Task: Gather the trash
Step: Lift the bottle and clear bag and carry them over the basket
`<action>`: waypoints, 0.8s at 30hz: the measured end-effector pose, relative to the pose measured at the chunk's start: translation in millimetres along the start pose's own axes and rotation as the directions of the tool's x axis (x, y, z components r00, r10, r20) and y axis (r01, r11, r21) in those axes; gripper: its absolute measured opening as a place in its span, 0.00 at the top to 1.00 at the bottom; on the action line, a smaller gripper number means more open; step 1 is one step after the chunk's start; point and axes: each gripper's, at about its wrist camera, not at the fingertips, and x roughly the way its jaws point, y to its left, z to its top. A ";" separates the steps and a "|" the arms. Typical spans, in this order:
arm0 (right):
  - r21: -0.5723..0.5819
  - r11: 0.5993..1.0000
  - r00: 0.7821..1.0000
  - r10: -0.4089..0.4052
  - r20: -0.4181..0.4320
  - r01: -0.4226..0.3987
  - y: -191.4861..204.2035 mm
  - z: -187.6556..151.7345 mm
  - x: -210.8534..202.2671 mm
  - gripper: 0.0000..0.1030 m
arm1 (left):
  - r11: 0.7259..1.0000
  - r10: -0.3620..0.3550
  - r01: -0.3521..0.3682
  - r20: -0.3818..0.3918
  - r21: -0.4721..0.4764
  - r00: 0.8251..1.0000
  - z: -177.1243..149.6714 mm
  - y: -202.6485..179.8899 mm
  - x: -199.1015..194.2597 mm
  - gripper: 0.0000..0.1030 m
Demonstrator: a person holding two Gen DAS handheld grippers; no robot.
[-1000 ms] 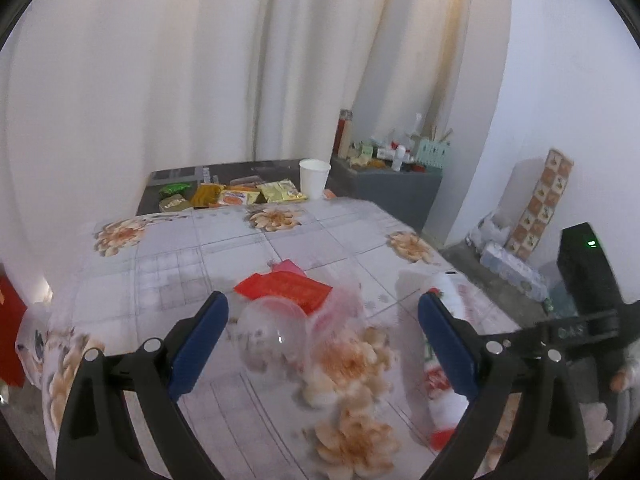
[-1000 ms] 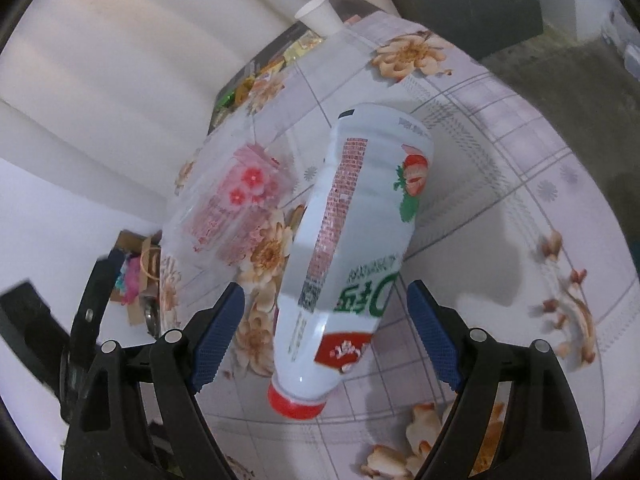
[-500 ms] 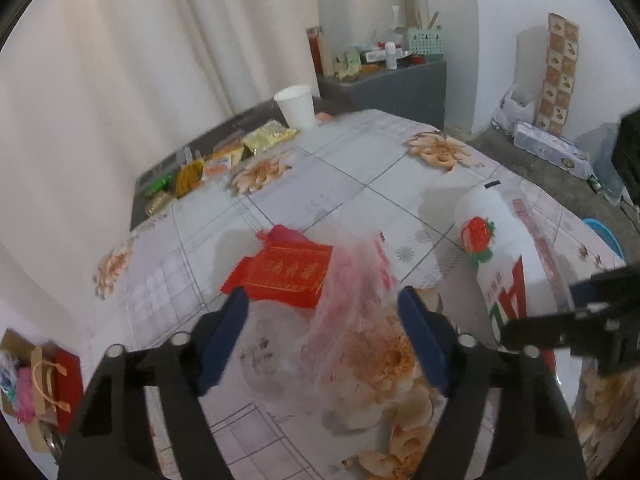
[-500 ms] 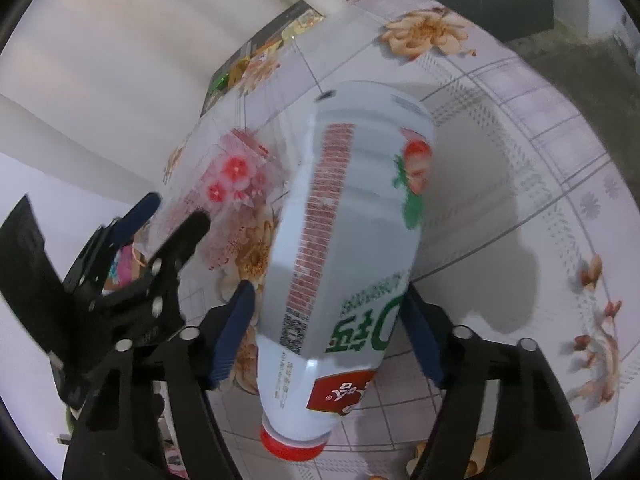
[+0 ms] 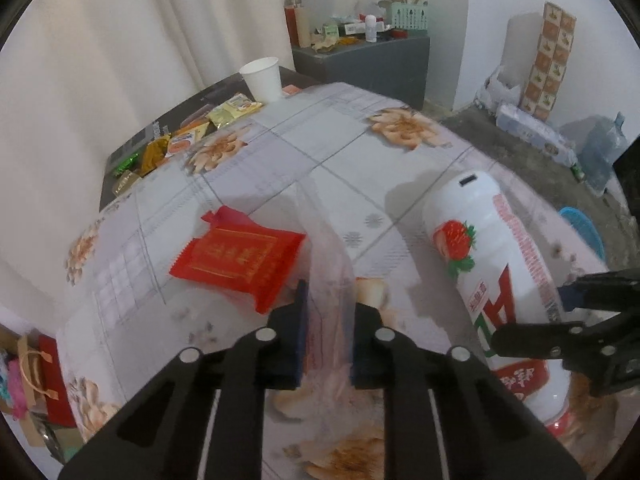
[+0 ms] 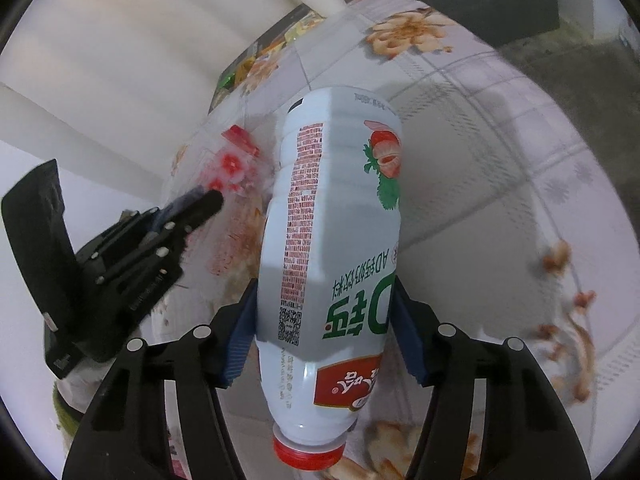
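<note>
Now the left gripper (image 5: 325,340) has closed on the thin clear plastic bag (image 5: 330,264); a sec ago its jaws stood wide apart around the crumpled bag and a clear lid-like piece, w/ nothing pinched. The film stands up between the blue pads, so I judge the bag is caught and can be lifted as the trash holder.

On the other side, the right gripper (image 6: 322,336) is closing its jaws on the white strawberry drink bottle (image 6: 340,240); both pads touch the bottle's sides, near the lower label. Earlier the pads were clear of it on both sides, so this grip is new too. It means both items are about ready to go together, I think: bottle into bag.

Bottle position: it lies on the flowered tablecloth (image 5: 280,152), to the right of the bag and well apart from the red snack packet (image 5: 236,266). Its long axis runs almost along the right gripper's pointing line. The red cap (image 6: 308,454) points back to the camera, the base points away toward the paper cup (image 5: 262,78) at the far end of the table. The red packet lies flat just beside the bag, not yet collected, and more small wrappers (image 5: 180,144) wait near the cup.
</note>
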 end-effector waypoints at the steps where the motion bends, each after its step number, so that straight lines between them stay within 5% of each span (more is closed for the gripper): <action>1: -0.006 1.000 1.000 -0.002 -0.003 0.002 -2.9 -3.6 -3.9 0.44 | 1.000 -0.020 0.020 0.000 -0.015 1.000 -1.9 -3.1 -4.0 0.88; 10: -0.132 0.990 0.998 -0.056 -0.018 0.053 -23.2 -69.2 -56.2 0.44 | 0.976 -0.196 0.199 0.041 -0.084 0.980 -80.8 -73.9 -72.3 0.88; 15: -0.153 0.986 0.997 -0.069 -0.025 0.065 -34.1 -108.8 -78.0 0.43 | 0.971 -0.186 0.197 0.083 -0.140 0.979 -121.5 -102.9 -100.7 0.87; 24: -0.122 0.991 0.998 -0.061 0.018 0.063 -46.1 -139.8 -96.9 0.42 | 0.931 -0.236 0.238 0.040 -0.276 0.971 -153.2 -128.4 -97.7 0.85</action>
